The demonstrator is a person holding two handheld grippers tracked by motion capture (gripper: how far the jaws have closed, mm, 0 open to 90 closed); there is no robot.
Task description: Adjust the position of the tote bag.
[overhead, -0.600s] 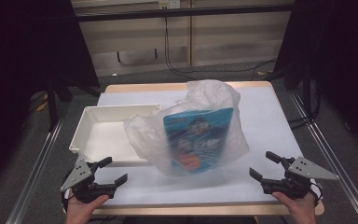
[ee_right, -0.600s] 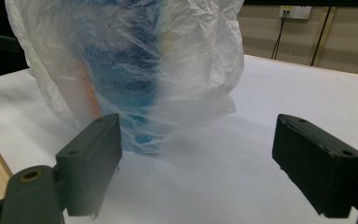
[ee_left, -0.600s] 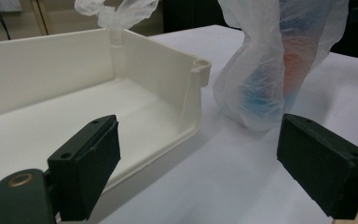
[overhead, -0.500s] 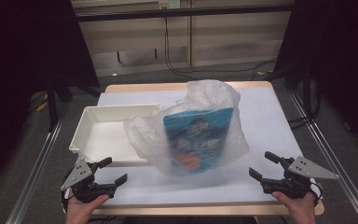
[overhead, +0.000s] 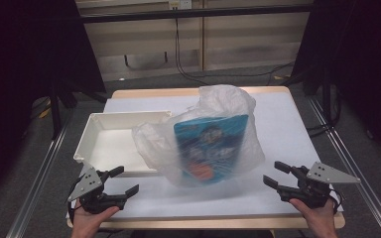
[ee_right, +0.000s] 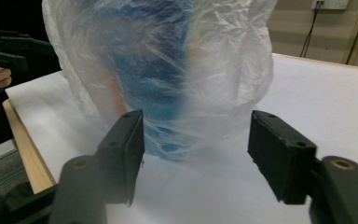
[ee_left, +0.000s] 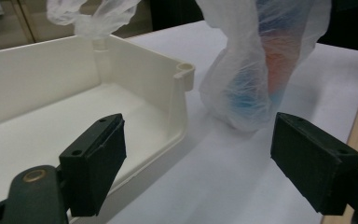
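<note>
A blue printed package (overhead: pixel 209 148) stands in a thin clear plastic bag (overhead: pixel 226 106) in the middle of the white table sheet (overhead: pixel 278 119). Left of it lies a white tray (overhead: pixel 110 144), empty, with the bag's edge over its right rim. My left gripper (overhead: pixel 125 180) is open near the table's front left corner, just in front of the tray (ee_left: pixel 179 88), with the bag (ee_left: pixel 242 84) farther off. My right gripper (overhead: pixel 273 174) is open at the front right, its jaws turned toward the bag (ee_right: pixel 168 70), nothing between them. The left gripper (ee_right: pixel 9 49) shows far off.
The table's wooden front edge (overhead: pixel 208 223) runs just behind both hands. A metal frame rail (overhead: pixel 39 173) lines the left side and another (overhead: pixel 349 168) the right. Cables (overhead: pixel 188 69) hang by the back wall.
</note>
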